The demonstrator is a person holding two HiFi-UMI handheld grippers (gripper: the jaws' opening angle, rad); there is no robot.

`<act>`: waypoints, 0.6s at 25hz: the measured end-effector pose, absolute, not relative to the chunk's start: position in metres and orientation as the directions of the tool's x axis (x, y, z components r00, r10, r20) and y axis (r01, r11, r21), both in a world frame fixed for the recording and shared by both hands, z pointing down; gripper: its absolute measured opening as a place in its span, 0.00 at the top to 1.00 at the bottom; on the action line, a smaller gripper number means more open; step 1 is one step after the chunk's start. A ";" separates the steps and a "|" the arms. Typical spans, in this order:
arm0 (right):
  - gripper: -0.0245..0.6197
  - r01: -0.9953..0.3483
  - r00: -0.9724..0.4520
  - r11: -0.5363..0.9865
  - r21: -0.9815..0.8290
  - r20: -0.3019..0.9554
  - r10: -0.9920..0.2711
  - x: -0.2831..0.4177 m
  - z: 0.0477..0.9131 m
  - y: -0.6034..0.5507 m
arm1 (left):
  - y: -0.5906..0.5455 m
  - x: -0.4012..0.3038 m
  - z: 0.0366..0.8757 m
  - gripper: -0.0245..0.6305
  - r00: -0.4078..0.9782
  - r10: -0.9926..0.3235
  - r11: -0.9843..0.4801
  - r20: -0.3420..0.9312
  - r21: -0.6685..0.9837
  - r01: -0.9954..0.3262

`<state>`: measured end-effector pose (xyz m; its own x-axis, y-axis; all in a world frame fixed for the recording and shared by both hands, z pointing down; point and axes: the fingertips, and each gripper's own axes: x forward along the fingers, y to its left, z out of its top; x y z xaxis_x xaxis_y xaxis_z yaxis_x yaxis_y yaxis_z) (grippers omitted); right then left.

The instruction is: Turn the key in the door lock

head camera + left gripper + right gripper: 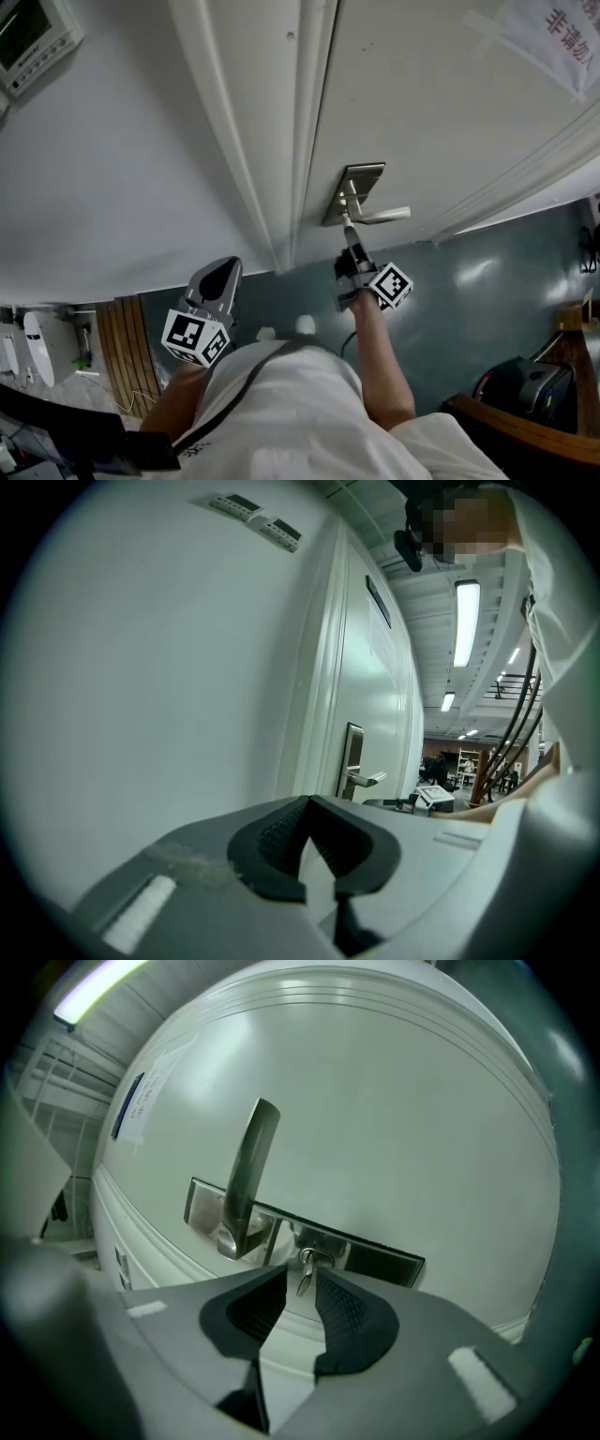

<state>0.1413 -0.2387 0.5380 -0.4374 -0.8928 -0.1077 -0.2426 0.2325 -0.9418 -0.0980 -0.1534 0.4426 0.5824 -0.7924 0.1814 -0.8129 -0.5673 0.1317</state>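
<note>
A white door (441,103) carries a steel lock plate (354,178) with a lever handle (380,216). In the right gripper view a small metal key (304,1281) sticks out of the keyhole in the plate (380,1260), beside the handle (248,1176). My right gripper (300,1274) is up at the lock (349,234), and the key sits between its fingertips with a little space on both sides. My left gripper (225,270) hangs back by the wall left of the door frame, its jaws closed with nothing in them (309,801). From there the handle (364,780) shows farther along.
The white door frame (272,141) runs left of the lock, with plain wall (112,187) beyond it. A control panel (28,37) hangs on the wall. A paper notice (553,42) is taped to the door. A black bag (525,384) and wooden furniture (525,436) stand to the right.
</note>
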 end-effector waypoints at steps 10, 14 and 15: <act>0.91 -0.294 -0.438 0.223 -0.929 -0.076 -0.896 0.144 0.538 -0.242 | -0.152 -0.104 0.445 0.95 0.560 -0.808 -0.544 0.181 0.134 -0.828; 0.91 -0.461 -0.405 0.169 -0.871 0.038 -0.914 0.149 0.542 -0.240 | -0.152 -0.105 0.446 0.95 0.562 -0.807 -0.546 0.181 0.132 -0.827; 0.91 -0.501 -0.393 0.146 -0.853 0.074 -0.917 0.150 0.544 -0.239 | -0.152 -0.104 0.445 0.95 0.564 -0.806 -0.548 0.181 0.131 -0.826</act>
